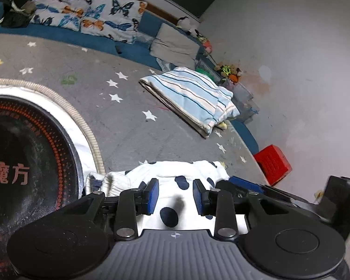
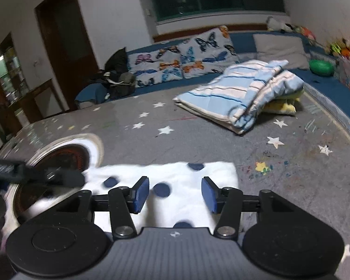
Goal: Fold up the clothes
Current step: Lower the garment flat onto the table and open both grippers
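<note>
A white garment with dark blue dots [image 1: 175, 177] lies on the grey star-print mat [image 1: 128, 121], partly folded. My left gripper [image 1: 175, 196] is open just above it, holding nothing. In the right wrist view the same garment [image 2: 175, 179] lies flat under my right gripper [image 2: 175, 194], which is open and empty. The right gripper also shows at the right edge of the left wrist view [image 1: 245, 184]. The left gripper shows as a dark blurred shape at the left of the right wrist view [image 2: 46, 175].
A round black heater plate with red markings [image 1: 23, 163] sits left of the garment. A folded blue striped blanket [image 1: 193, 95] lies further out on the mat. A red box [image 1: 273, 164] stands by the wall. Butterfly cushions [image 2: 182, 56] line the blue couch.
</note>
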A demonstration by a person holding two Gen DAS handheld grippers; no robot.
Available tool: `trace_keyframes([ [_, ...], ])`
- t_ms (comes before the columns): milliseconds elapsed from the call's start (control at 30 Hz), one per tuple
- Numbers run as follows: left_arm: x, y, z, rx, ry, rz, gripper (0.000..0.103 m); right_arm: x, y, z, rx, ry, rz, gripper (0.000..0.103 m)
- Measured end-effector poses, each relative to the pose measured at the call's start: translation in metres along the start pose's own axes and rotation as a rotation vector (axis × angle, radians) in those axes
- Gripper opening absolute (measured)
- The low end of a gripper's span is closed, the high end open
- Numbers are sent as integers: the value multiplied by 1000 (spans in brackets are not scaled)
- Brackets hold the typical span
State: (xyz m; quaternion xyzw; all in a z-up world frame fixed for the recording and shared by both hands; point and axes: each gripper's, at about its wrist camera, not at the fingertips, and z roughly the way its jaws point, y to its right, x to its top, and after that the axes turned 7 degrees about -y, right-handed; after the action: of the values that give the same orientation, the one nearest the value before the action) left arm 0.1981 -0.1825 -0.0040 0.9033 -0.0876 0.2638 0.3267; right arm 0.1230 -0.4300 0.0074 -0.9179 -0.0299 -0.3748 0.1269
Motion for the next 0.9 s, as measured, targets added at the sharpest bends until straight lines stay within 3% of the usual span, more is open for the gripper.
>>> trace_keyframes([
  [133,-4,2,6,31,-18,33,34,-20,-11,-17,0,-6,-35,52],
  [300,-7,3,4,46,-11,42,34,-48,-17,-43,-70,7,-89,52],
  [633,-42,26,-30,-6,6,121,34,-90,-13,-81,-171,32,-74,52],
  [900,-63,25,-38,6,6,173,34,-96,-20,-84,-139,81,-36,52],
])
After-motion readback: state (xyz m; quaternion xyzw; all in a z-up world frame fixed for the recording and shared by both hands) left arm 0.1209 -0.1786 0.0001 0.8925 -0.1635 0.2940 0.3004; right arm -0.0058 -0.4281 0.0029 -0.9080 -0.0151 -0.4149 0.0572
